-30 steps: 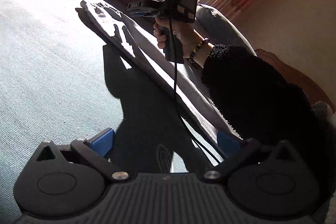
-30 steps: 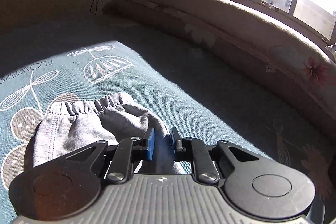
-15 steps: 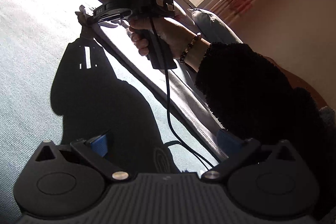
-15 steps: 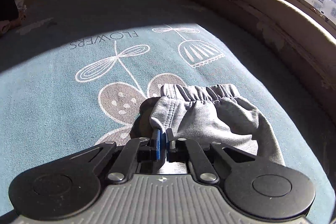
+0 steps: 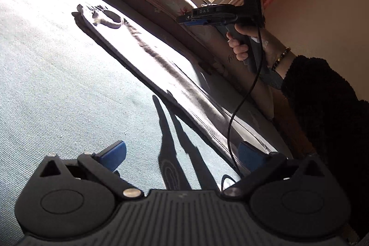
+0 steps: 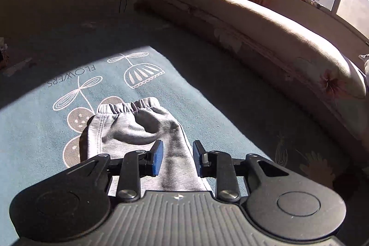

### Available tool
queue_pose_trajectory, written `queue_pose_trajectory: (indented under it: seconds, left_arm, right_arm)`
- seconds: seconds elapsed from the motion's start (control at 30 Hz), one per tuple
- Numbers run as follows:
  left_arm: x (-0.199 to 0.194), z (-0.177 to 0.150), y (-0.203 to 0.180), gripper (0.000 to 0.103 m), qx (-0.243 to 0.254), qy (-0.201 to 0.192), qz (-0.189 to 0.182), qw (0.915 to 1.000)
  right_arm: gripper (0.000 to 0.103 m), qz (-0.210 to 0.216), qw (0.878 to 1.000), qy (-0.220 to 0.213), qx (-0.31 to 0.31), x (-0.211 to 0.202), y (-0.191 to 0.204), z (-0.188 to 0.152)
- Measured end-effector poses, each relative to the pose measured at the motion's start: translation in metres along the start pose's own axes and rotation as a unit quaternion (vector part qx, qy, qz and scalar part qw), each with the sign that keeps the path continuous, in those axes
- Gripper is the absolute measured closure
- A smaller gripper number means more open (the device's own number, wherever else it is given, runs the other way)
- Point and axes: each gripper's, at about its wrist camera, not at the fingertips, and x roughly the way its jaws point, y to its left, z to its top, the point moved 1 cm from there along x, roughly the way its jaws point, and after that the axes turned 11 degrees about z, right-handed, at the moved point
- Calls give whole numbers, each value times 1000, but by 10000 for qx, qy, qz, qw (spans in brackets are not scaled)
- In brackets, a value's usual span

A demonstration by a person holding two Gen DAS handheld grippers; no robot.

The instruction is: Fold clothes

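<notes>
The teal woven bedspread printed with white flower outlines (image 6: 69, 135) is carrying the grey cotton sweatpants (image 6: 138, 130), which are lying stretched out in the sun with the elastic waistband at the far end. Half a second ago the right gripper (image 6: 177, 157) was pinching that fabric; now its fingers are standing apart and lifting clear, so the cloth is lying released. The left gripper (image 5: 182, 153) is hovering wide open, holding nothing.
</notes>
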Motion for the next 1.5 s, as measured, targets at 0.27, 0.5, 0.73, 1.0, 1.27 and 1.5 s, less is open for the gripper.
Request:
queue_pose_trajectory:
  seconds: [0.27,0.5,0.73,1.0,1.27,1.5]
  left_arm:
    - [8,-4,-3,1,102,91,128,9998]
    - [12,-7,-7,1,368,70,220,9991]
    - [11,-7,-8,1,439,66,241,9987]
    - [10,-6,-6,1,330,93,198,9992]
    - [13,-8,-10,1,488,67,258,9985]
    - [12,-7,-9,1,480,78,257,9985]
  right_arm:
    - [64,-174,9938,834,717,-26,-86,-122]
    - [89,207,9925,555,1071,-20,-103,-170]
    - [97,-139,9933,358,1086,-27,-107,-164]
    - [57,50,9926,520,1097,-78,-119,-180]
    - [78,-25,9846,988,1445,-98,-140,-244]
    - [84,-720,9814,810,1587,-106,-136,-238]
